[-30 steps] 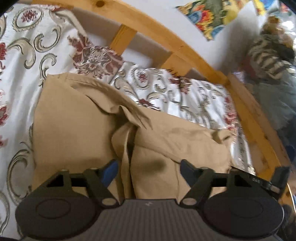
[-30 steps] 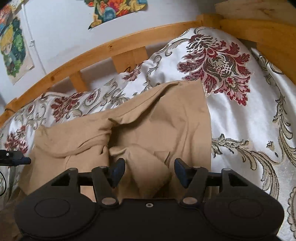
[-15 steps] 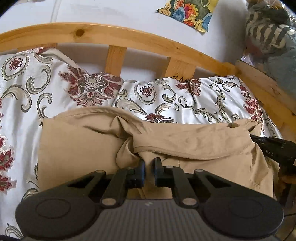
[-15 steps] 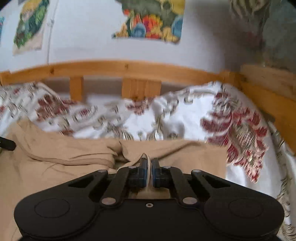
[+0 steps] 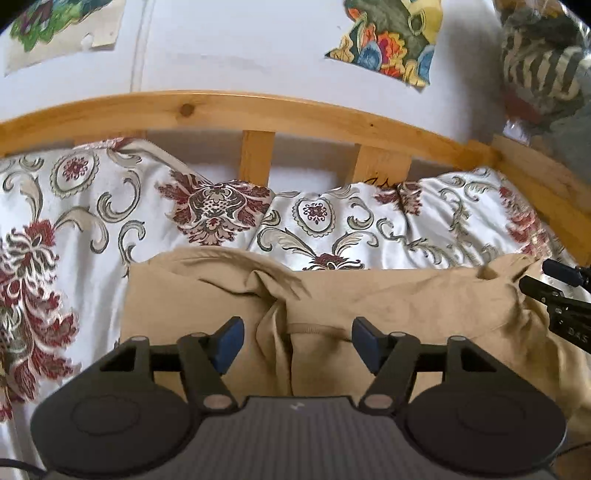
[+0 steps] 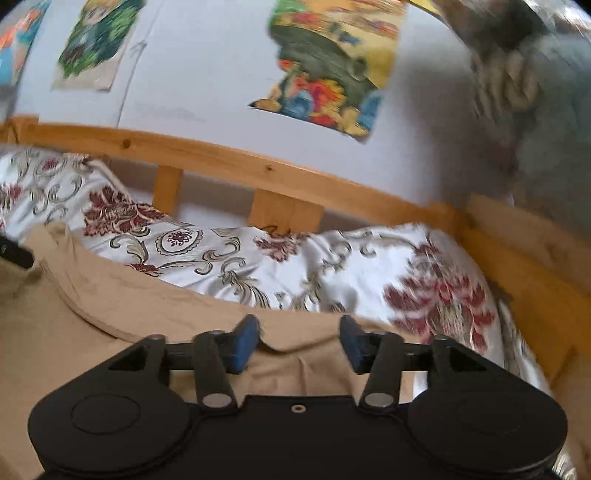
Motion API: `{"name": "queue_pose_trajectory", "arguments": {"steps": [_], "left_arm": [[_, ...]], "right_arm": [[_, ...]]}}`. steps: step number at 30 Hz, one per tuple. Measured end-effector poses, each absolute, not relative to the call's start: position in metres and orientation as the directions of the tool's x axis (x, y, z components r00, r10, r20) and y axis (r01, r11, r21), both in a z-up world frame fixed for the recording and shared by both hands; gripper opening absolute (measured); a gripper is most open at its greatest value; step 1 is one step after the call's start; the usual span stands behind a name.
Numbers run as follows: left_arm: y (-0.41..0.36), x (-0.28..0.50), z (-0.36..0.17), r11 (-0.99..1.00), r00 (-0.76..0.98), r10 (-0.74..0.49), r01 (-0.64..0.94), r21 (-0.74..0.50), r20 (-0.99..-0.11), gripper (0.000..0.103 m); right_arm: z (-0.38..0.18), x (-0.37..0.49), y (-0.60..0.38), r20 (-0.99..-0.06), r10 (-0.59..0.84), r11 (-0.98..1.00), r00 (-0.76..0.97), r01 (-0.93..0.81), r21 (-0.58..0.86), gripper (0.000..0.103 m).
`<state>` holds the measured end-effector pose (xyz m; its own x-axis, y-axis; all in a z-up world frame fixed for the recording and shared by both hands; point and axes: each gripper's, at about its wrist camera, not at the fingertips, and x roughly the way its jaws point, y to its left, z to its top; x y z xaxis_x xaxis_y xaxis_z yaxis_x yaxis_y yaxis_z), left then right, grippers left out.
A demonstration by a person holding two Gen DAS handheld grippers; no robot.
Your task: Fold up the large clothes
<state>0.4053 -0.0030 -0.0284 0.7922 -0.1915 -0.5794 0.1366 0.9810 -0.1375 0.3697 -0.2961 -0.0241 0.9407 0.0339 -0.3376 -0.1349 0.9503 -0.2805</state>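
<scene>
Looking along your left gripper (image 5: 297,341), you see the tan garment (image 5: 388,299) lying on a bed, spread across the near part of a white bedspread (image 5: 92,236) patterned with dark red flowers and grey-green scrolls. Your jaws on this side have just been opening and now stand wide, the blue pads (image 5: 229,343) clear of the cloth; a crease and a hem of the garment run between them without being pinched. The garment's far edge lies as a fairly straight fold line, with a bunched corner at the far right, just beside the dark body of your right gripper (image 5: 561,306) at the frame's right edge.

From the right wrist view, your right gripper (image 6: 297,341) has also just been opening, and its fingers stand moderately wide over the garment's (image 6: 110,325) far edge, gripping nothing. That picture is blurred, most of all on the right.

Beyond the bedspread runs a pine bed rail (image 5: 258,110) with short upright slats (image 5: 256,158), meeting a second wooden rail at the far right corner. Behind it stands a pale wall with colourful paper pictures (image 5: 391,40) stuck on it, one at the far left (image 5: 62,29) in greens. A heap of striped and grey fabric (image 5: 543,66) sits at the upper right, past the bed's corner.
</scene>
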Motion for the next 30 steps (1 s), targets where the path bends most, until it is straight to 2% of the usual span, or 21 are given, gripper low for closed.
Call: {"name": "queue_pose_trajectory", "arguments": {"steps": [3, 4, 5, 7, 10, 13, 16, 19, 22, 27, 28, 29, 30], "left_arm": [[0.005, 0.402, -0.035, 0.978, 0.8, -0.195, 0.111, -0.179, -0.567, 0.068], [0.012, 0.399, -0.039, 0.972, 0.801, -0.208, 0.106, -0.209, -0.561, 0.06], [0.02, 0.398, -0.044, 0.966, 0.796, -0.225, 0.106, -0.236, -0.562, 0.046], [0.032, 0.398, -0.052, 0.959, 0.777, -0.239, 0.097, -0.265, -0.582, 0.036], [0.044, 0.403, -0.063, 0.95, 0.743, -0.259, 0.082, -0.3, -0.617, 0.029], [0.044, 0.413, -0.068, 0.931, 0.709, -0.323, 0.119, -0.345, -0.627, 0.026], [0.042, 0.426, -0.069, 0.921, 0.684, -0.349, 0.123, -0.37, -0.641, 0.022], [0.051, 0.423, -0.068, 0.889, 0.695, -0.382, 0.097, -0.447, -0.61, 0.022], [0.049, 0.415, -0.065, 0.904, 0.707, -0.372, 0.128, -0.407, -0.602, 0.03], [0.036, 0.428, -0.067, 0.917, 0.695, -0.352, 0.121, -0.381, -0.627, 0.029], [0.033, 0.431, -0.068, 0.924, 0.694, -0.335, 0.111, -0.366, -0.637, 0.02], [0.03, 0.434, -0.069, 0.932, 0.694, -0.317, 0.101, -0.349, -0.646, 0.0], [0.029, 0.433, -0.067, 0.938, 0.704, -0.297, 0.089, -0.335, -0.645, 0.0]], "right_arm": [[-0.03, 0.374, -0.289, -0.36, 0.054, 0.95, 0.931, -0.159, -0.269, 0.06], [-0.034, 0.373, -0.289, -0.362, 0.054, 0.95, 0.931, -0.16, -0.269, 0.062], [-0.038, 0.372, -0.292, -0.369, 0.053, 0.953, 0.928, -0.158, -0.259, 0.067], [-0.048, 0.371, -0.303, -0.393, 0.042, 0.964, 0.919, -0.141, -0.227, 0.074], [-0.066, 0.371, -0.319, -0.433, 0.025, 0.98, 0.901, -0.108, -0.169, 0.077], [-0.076, 0.366, -0.327, -0.432, 0.03, 0.988, 0.901, -0.092, -0.123, 0.08], [-0.079, 0.362, -0.323, -0.419, 0.022, 0.986, 0.908, -0.088, -0.139, 0.081], [-0.077, 0.363, -0.323, -0.422, 0.025, 0.987, 0.906, -0.091, -0.136, 0.081], [-0.076, 0.362, -0.325, -0.425, 0.031, 0.986, 0.905, -0.096, -0.133, 0.082], [-0.078, 0.363, -0.323, -0.427, 0.026, 0.987, 0.904, -0.091, -0.133, 0.083], [-0.077, 0.363, -0.323, -0.429, 0.025, 0.987, 0.903, -0.092, -0.135, 0.083], [-0.076, 0.363, -0.322, -0.43, 0.025, 0.986, 0.902, -0.093, -0.138, 0.083], [-0.075, 0.363, -0.322, -0.43, 0.024, 0.985, 0.903, -0.095, -0.144, 0.083]]}}
